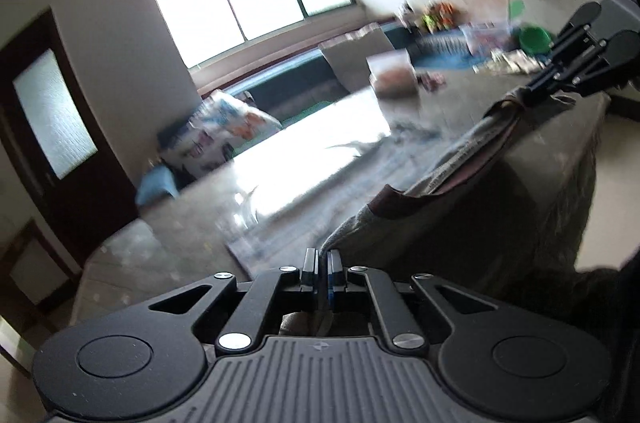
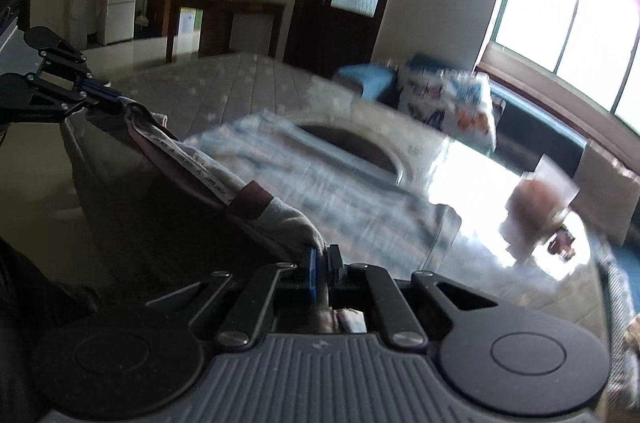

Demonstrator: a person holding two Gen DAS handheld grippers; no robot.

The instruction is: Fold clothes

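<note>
A grey garment with a dark red neck band hangs stretched between my two grippers, lifted off the table. My left gripper is shut on one end of its top edge, at the bottom of the left wrist view. My right gripper pinches the other end at the upper right. In the right wrist view the right gripper is shut on the grey garment, and the left gripper holds the far end. The body of the garment hangs dark below the taut edge.
A pale blue garment lies flat on the glossy table beyond the held one. A clear container and a cardboard box stand at the far side. A patterned pillow lies on the bench under the window.
</note>
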